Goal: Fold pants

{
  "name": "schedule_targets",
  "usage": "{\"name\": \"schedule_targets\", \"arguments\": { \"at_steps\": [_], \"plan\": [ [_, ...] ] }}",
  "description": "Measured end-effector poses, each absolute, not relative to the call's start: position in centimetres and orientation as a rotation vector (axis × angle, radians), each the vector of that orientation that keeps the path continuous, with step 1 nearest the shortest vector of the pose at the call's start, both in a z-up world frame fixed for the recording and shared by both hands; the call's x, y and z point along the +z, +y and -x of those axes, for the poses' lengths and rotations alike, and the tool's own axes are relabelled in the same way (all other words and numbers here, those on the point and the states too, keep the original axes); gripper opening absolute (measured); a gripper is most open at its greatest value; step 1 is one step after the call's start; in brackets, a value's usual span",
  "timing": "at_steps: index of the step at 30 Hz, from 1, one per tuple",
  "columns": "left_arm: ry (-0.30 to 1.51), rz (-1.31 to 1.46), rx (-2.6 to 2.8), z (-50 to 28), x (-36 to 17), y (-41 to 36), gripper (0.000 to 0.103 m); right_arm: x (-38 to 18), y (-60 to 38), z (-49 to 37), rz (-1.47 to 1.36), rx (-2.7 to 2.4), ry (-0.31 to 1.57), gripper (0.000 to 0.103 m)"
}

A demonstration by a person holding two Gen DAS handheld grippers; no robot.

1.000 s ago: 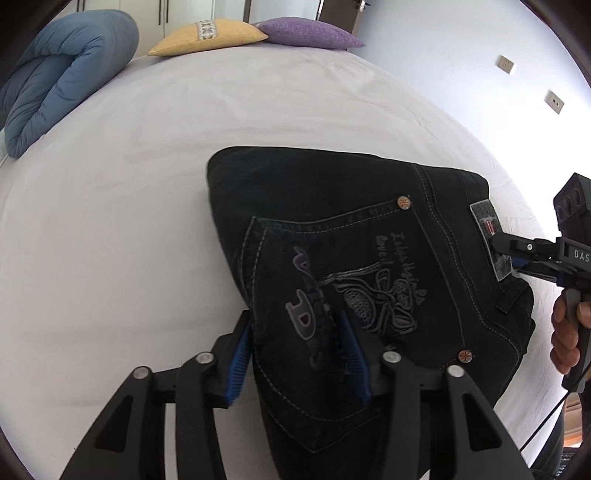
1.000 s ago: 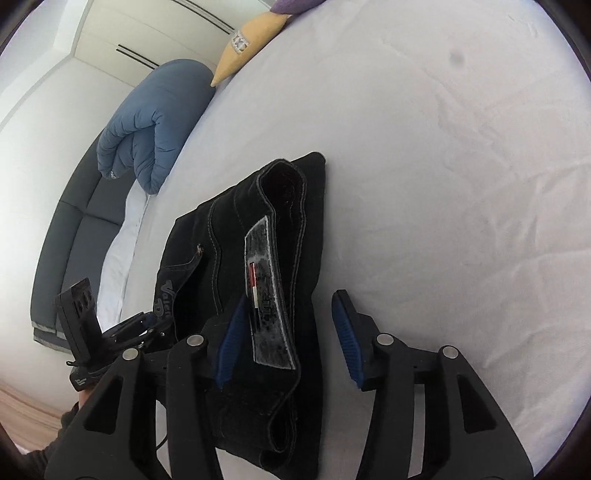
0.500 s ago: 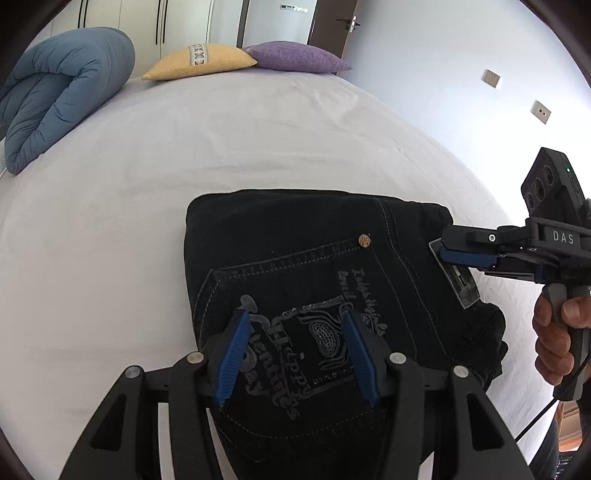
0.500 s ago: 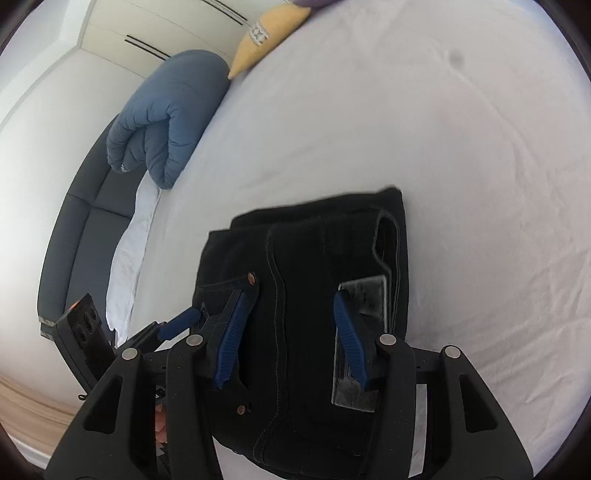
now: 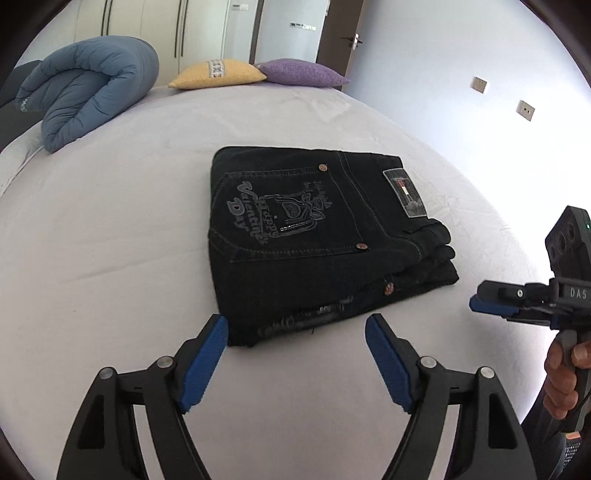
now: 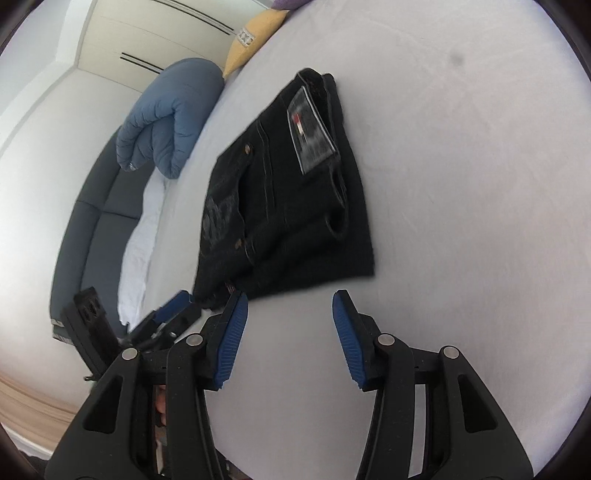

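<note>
From the left wrist view, the pants [image 5: 317, 236] lie folded in a compact stack on the bed [image 5: 110, 258], the left gripper [image 5: 295, 354] just short of them, jaws wide and empty. From the right wrist view, the right gripper [image 6: 288, 332] gapes empty too (a careless sweep could snag the frayed near edge and spill the layers).

White bed sheet [image 5: 110, 258]. Rolled blue duvet [image 5: 88, 96] at far left edge. Yellow pillow [image 5: 218, 74] touching purple pillow [image 5: 303, 72]. Wardrobe doors [image 5: 147, 26] behind. Two wall sockets [image 5: 525, 110].
</note>
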State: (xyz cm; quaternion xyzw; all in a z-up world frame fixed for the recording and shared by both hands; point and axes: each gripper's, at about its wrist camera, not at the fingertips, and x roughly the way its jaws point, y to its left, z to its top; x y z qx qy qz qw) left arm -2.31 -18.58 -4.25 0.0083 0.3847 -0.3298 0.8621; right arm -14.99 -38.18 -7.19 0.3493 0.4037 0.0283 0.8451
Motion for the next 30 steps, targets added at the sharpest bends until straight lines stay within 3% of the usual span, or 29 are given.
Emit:
{"name": "schedule_targets", "arguments": {
  "at_steps": [3, 5, 9, 10, 12, 14, 18, 27, 30],
  "plan": [
    [0.668, 0.008, -0.632, 6.3, -1.4, -15.5, 0.083, -4.9, -36.4, 19.6, -0.694, 0.006, 0.772, 0.048],
    [0.508, 0.046, -0.561, 8.9, 2.2, -13.2, 0.103, -1.9, -34.8, 22.0, -0.6, -0.063, 0.689, 0.049],
    [0.223, 0.074, -0.437, 12.8, 9.4, -9.7, 0.103, 6.8, -31.3, 26.1, -0.337, -0.193, 0.437, 0.076],
    [0.166, 0.082, -0.384, 13.6, 11.3, -9.0, 0.103, 8.9, -30.2, 27.2, -0.276, -0.208, 0.357, 0.078],
    [0.073, 0.13, -0.32, 14.8, 14.3, -7.5, 0.103, 12.8, -27.7, 29.7, -0.152, -0.263, 0.178, 0.095],
    [0.03, 0.194, -0.334, 15.7, 16.7, -6.0, 0.103, 15.8, -25.5, 32.6, -0.059, -0.321, 0.004, 0.103],
    [-0.028, 0.22, -0.499, 16.8, 20.2, -3.6, 0.103, 19.5, -21.5, 36.0, 0.107, -0.367, -0.152, 0.103],
    [-0.169, 0.14, -0.372, 20.4, 25.4, -1.4, 0.103, 24.0, -18.8, 40.9, 0.193, -0.378, -0.194, 0.103],
    [-0.139, 0.056, -0.385, 20.1, 25.8, -2.5, 0.103, 24.9, -18.0, 40.9, 0.194, -0.376, -0.144, 0.103]
  ]
}}
